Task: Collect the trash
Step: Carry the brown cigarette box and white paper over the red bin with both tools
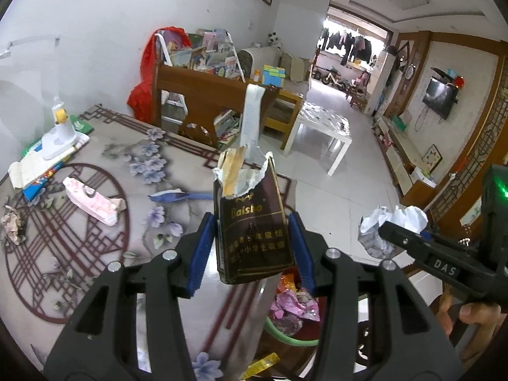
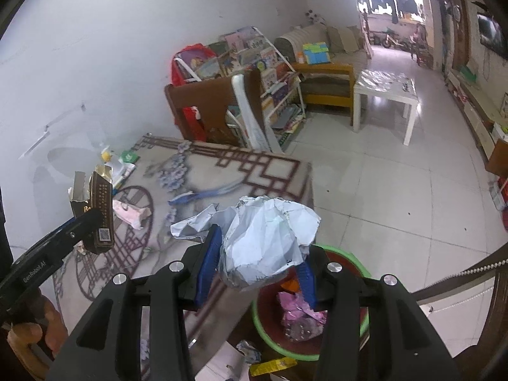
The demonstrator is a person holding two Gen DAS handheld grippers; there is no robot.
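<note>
Your left gripper (image 1: 252, 238) pinching a torn dark cigarette pack (image 1: 252, 222), your right gripper (image 2: 258, 262) clamped on crumpled white paper (image 2: 266, 238), both above the green-rimmed bin (image 2: 360, 273) beside the table (image 1: 95, 238)

My blue pads (image 1: 203, 247) flank a dark brown pack (image 1: 254, 238) with gold lettering. My crumpled paper (image 2: 270, 238) is pale grey-white; the bin (image 2: 358, 327) is green-rimmed.

"Baisha" on cigarette pack (image 1: 254, 222)
</note>
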